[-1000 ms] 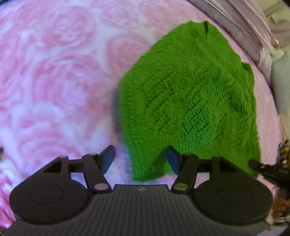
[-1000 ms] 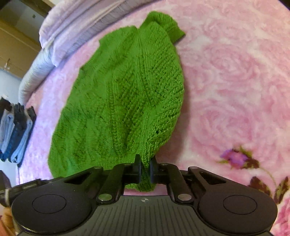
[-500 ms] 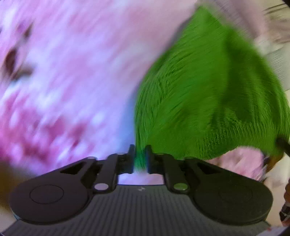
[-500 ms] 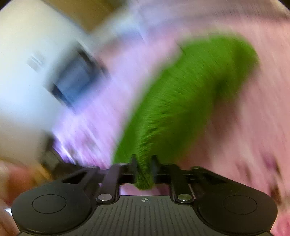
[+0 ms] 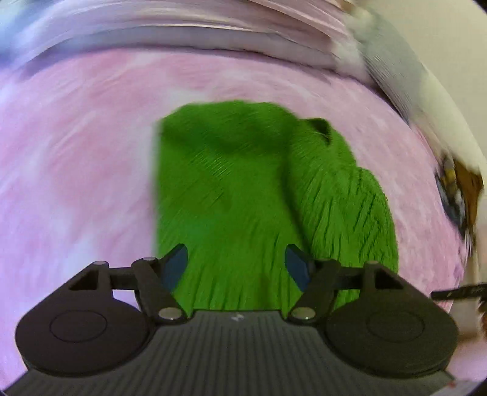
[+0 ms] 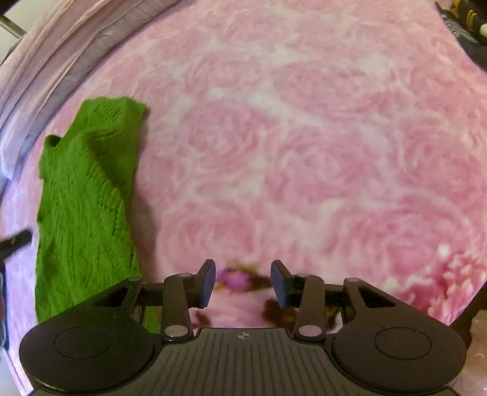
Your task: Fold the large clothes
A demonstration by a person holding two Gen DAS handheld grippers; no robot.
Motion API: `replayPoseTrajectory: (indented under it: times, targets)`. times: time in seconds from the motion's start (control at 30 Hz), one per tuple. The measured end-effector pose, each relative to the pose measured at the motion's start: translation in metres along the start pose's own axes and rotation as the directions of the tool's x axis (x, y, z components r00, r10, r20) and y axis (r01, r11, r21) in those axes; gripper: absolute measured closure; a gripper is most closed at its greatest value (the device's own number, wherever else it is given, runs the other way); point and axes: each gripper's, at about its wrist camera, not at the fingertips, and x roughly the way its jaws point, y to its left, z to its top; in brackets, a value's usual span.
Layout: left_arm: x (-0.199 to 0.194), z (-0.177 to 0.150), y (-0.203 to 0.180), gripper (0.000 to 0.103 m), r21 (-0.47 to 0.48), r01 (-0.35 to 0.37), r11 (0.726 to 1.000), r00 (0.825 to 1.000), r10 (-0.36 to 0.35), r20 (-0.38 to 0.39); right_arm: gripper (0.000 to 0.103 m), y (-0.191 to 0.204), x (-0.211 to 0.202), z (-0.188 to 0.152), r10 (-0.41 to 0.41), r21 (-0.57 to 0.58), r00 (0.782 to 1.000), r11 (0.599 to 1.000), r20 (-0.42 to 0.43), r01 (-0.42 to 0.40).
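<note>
A green knitted sweater [image 5: 249, 195] lies folded on the pink rose-patterned bedspread [image 5: 76, 170]. In the left wrist view it fills the middle, and my left gripper [image 5: 236, 263] hovers open just over its near edge with nothing between the fingers. In the right wrist view the same sweater [image 6: 85, 207] lies at the far left. My right gripper [image 6: 243, 281] stands open to the right of it, over bare bedspread [image 6: 304, 152] and a purple flower print, holding nothing.
Striped lilac bedding [image 5: 213, 33] is piled along the far edge of the bed. A dark object [image 6: 465, 21] sits at the top right corner in the right wrist view. The other gripper's tip [image 6: 15, 240] shows at the left edge.
Both grippers were shut on the sweater's edge half a second ago and have let go and opened. The sweater now lies folded over, and the right gripper has swung away to the right.
</note>
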Motion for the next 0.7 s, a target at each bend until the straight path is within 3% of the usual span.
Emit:
replayPoseTrajectory:
  times: [0.1, 0.13, 0.17, 0.23, 0.27, 0.4, 0.5, 0.57, 0.6, 0.67, 0.7]
  targets:
    - [0.046, 0.025, -0.012, 0.036, 0.164, 0.032, 0.986, 0.995, -0.015, -0.103, 0.065, -0.017, 0.007, -0.005, -0.031, 0.028, 0.999, 0.999, -0.02, 0.032]
    - [0.058, 0.025, -0.019, 0.042, 0.197, 0.055, 0.979, 0.989, -0.026, -0.147, 0.065, -0.02, 0.012, -0.01, -0.043, 0.044, 0.999, 0.998, -0.031, 0.045]
    - [0.066, 0.025, -0.021, 0.055, 0.232, 0.061, 0.971, 0.983, -0.018, -0.181, 0.065, -0.024, 0.016, -0.01, -0.049, 0.057, 0.998, 0.997, -0.039, 0.051]
    - [0.072, 0.025, -0.018, 0.09, 0.294, 0.061, 0.954, 0.981, -0.003, -0.194, 0.065, -0.026, 0.022, -0.01, -0.055, 0.072, 0.997, 0.996, -0.048, 0.059]
    - [0.066, 0.023, -0.015, 0.097, 0.289, 0.075, 0.955, 0.983, -0.022, -0.181, 0.065, -0.029, 0.021, -0.012, -0.055, 0.071, 0.997, 0.996, -0.048, 0.058]
    - [0.015, 0.016, 0.004, 0.099, 0.254, 0.007, 0.967, 0.997, 0.012, -0.075, 0.065, -0.011, 0.029, 0.004, -0.035, 0.028, 0.999, 0.999, -0.021, 0.035]
    - [-0.041, 0.009, 0.045, 0.099, 0.142, -0.105, 0.984, 0.994, 0.105, 0.011, 0.065, 0.011, 0.034, 0.027, 0.018, -0.029, 0.999, 0.999, 0.033, -0.017]
    - [-0.066, -0.003, 0.08, 0.098, 0.037, -0.167, 0.985, 0.986, 0.167, 0.001, 0.065, 0.034, 0.042, 0.048, 0.1, -0.08, 0.993, 0.992, 0.068, -0.095]
    - [-0.072, -0.015, 0.093, 0.101, 0.011, -0.208, 0.978, 0.978, 0.208, -0.018, 0.065, 0.047, 0.047, 0.058, 0.137, -0.109, 0.988, 0.986, 0.076, -0.128]
    - [-0.07, -0.03, 0.118, 0.103, -0.027, -0.318, 0.948, 0.946, 0.316, -0.079, 0.065, 0.071, 0.059, 0.079, 0.203, -0.165, 0.975, 0.968, 0.09, -0.186]
    - [-0.07, -0.033, 0.127, 0.103, -0.05, -0.323, 0.945, 0.944, 0.317, -0.093, 0.064, 0.082, 0.064, 0.089, 0.24, -0.192, 0.965, 0.957, 0.104, -0.217]
